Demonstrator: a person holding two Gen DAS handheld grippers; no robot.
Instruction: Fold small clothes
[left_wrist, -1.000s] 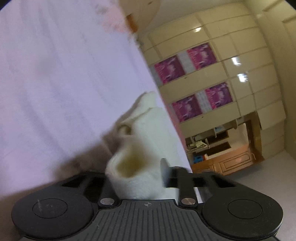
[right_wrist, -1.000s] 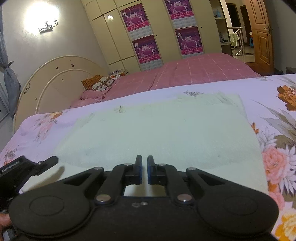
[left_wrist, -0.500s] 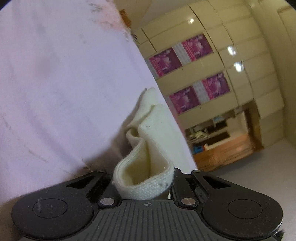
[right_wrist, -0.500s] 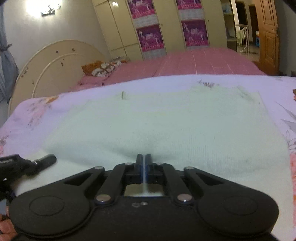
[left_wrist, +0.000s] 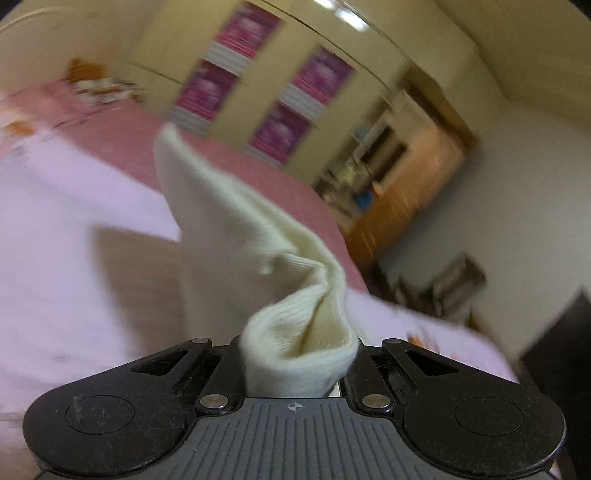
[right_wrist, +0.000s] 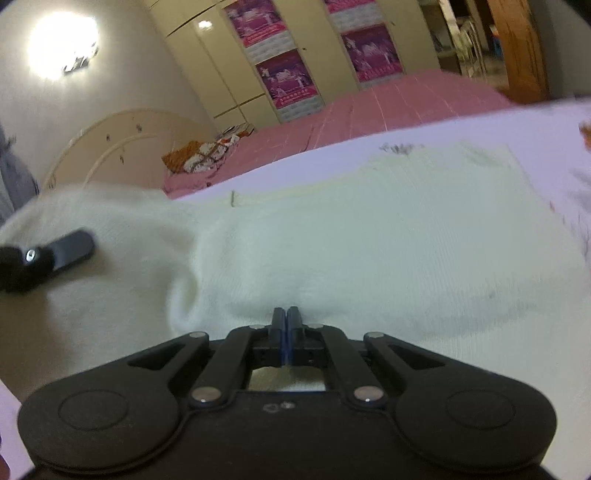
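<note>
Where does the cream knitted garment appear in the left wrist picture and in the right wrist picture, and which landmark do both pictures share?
Left wrist view: the cream knitted garment rises from bottom centre, bunched in the left gripper, up to the left.
Right wrist view: it spreads across the middle on the floral sheet, its left part lifted; the right gripper pinches its near edge.
Shared landmark: the purple posters on the wardrobe doors.

Cream knit garment lay mostly flat on bedspread in my right view. Its left edge was lifted off bed, bunched into folded ribbed hem in my left view, fabric stretching up and away, blurred.
</note>
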